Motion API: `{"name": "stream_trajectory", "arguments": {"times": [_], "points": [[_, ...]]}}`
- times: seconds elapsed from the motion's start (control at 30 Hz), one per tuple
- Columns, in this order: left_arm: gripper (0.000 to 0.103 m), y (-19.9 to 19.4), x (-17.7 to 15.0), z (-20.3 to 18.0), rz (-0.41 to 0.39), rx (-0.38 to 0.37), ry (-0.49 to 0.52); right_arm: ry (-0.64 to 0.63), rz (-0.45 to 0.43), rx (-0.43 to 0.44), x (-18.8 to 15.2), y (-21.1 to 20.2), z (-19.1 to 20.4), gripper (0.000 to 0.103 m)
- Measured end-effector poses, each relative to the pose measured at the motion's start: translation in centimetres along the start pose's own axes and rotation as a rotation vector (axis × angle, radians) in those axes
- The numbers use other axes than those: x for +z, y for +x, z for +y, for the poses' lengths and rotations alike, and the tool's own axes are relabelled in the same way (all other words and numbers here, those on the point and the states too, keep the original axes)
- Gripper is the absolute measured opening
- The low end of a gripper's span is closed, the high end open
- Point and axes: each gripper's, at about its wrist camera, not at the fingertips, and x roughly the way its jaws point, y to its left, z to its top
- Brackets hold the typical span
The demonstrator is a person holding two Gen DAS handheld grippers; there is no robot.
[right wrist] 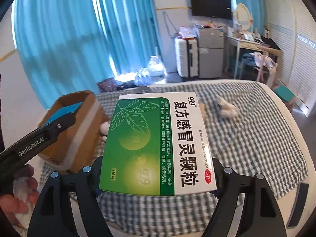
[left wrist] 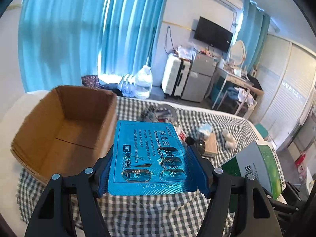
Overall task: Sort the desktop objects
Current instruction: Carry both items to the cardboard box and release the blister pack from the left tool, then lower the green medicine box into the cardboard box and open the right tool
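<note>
My left gripper [left wrist: 151,158] is shut on a blue blister pack of capsules [left wrist: 146,154], gripped by its long edges and held level above the checked tablecloth [left wrist: 158,213]. An open brown cardboard box [left wrist: 65,128] stands just left of it, with nothing inside. My right gripper [right wrist: 158,173] is shut on a green and white medicine box [right wrist: 158,144], label up, its fingertips hidden under the carton. In the right wrist view the left gripper [right wrist: 59,122] holds the blister pack [right wrist: 63,109] over the cardboard box [right wrist: 79,130]. The medicine box [left wrist: 260,167] shows at the right of the left wrist view.
Further back on the cloth lie a small wooden tissue box [left wrist: 211,146], white fluffy items [left wrist: 229,140], a small black object [left wrist: 190,140] and a round plate of clutter [left wrist: 160,112]. A person's hand [right wrist: 17,193] holds the left gripper. The table's rounded edge [right wrist: 296,128] runs along the right.
</note>
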Motion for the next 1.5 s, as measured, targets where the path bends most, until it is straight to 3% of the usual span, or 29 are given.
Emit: {"name": "stream_trajectory", "arguments": {"times": [0.43,0.6,0.7,0.87,1.17,1.3,1.5], "points": [[0.071,-2.8,6.0,8.8,-0.119,0.092,-0.053,-0.132,-0.042,0.167,4.6,0.2,9.8,0.077],[0.071,-2.1,5.6,12.4,-0.089,0.105,-0.083,-0.175,-0.042,0.189,4.7,1.5,12.0,0.077],[0.078,-1.1,3.9,14.6,-0.036,0.098,-0.120,-0.169,0.001,0.203,3.9,3.0,12.2,0.077],[0.079,0.3,1.6,17.0,0.027,0.143,-0.183,-0.195,0.054,0.252,3.6,5.2,14.3,0.077],[0.084,0.6,0.1,18.1,0.048,0.228,-0.166,-0.132,0.139,0.372,5.8,10.4,18.7,0.079],[0.098,0.7,-0.4,17.6,0.053,0.242,-0.137,-0.045,0.183,0.397,7.0,11.6,18.7,0.100],[0.100,0.7,-0.3,15.2,0.047,0.206,-0.066,0.029,0.031,0.375,8.7,8.2,15.3,0.100]]}}
